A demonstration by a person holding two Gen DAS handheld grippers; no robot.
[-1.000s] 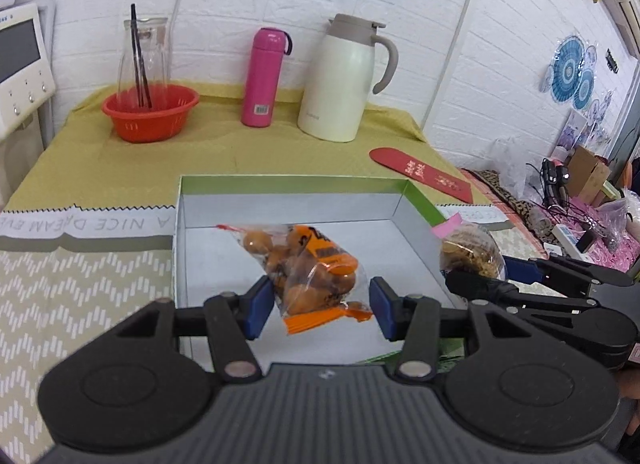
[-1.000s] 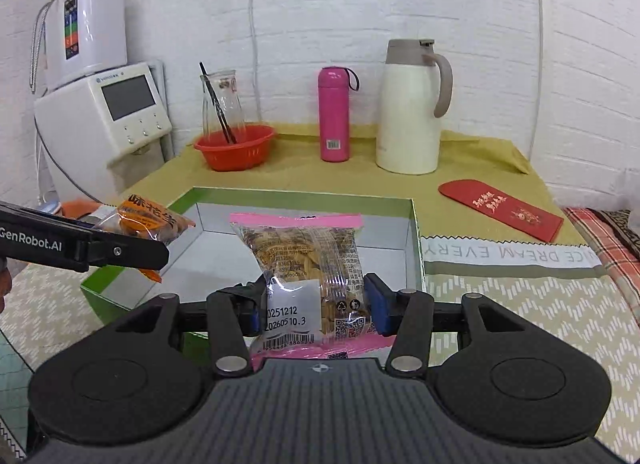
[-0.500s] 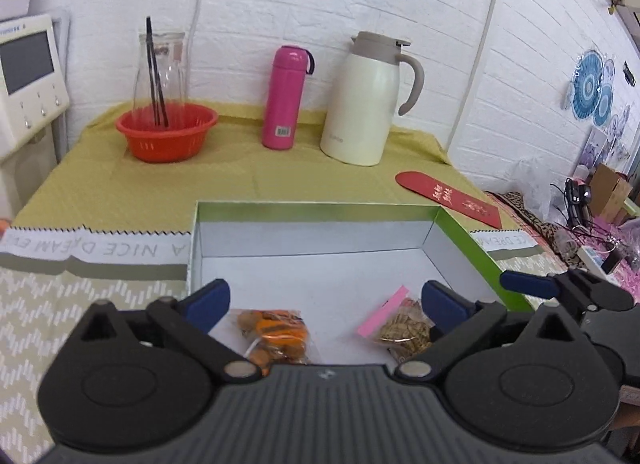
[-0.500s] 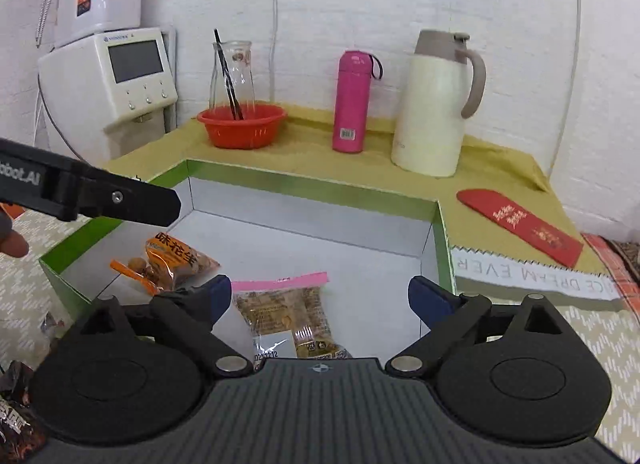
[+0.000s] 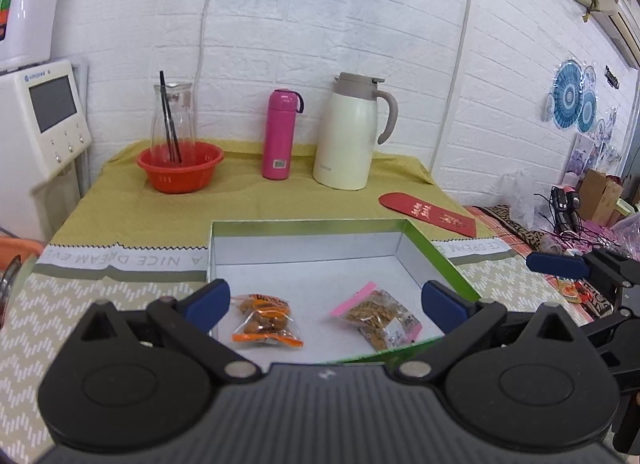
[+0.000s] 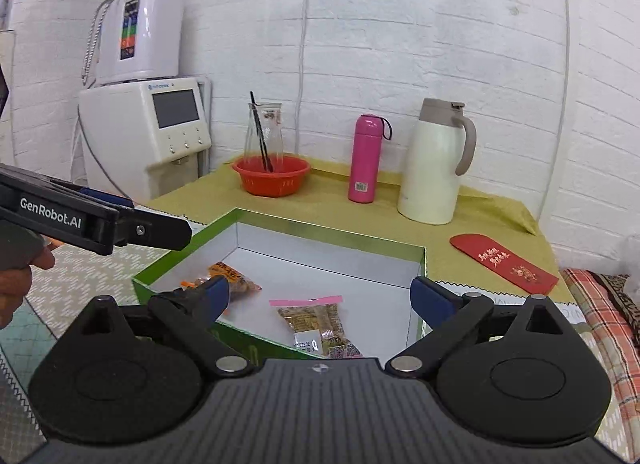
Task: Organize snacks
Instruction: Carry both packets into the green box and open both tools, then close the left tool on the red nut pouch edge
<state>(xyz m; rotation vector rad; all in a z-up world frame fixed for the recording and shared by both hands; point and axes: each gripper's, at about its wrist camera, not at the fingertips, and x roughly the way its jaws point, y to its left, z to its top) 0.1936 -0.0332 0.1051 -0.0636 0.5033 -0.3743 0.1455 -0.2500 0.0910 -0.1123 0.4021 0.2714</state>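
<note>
An open green box with a white inside [image 5: 440,256] [image 6: 340,230] sits on the table. Two snack packs lie on its floor: an orange pack [image 5: 266,320] [image 6: 234,278] on the left and a pink-edged pack [image 5: 380,318] [image 6: 318,324] on the right. My left gripper [image 5: 326,300] is open and empty, raised above the box's near edge. My right gripper [image 6: 320,296] is open and empty, raised over the box's near right corner. The right gripper's fingers [image 5: 556,266] show at the right of the left wrist view; the left gripper's fingers [image 6: 120,224] show at the left of the right wrist view.
Behind the box stand a red basket [image 5: 180,166] with a glass jug, a pink bottle [image 5: 280,134] and a white thermos jug [image 5: 348,132]. A red envelope [image 5: 428,212] lies at the right. A white dispenser [image 6: 148,140] stands at the left. Clutter [image 5: 576,204] lies far right.
Both grippers opened and let their snack packs go into the box. Both then lifted and drew back from the box.
</note>
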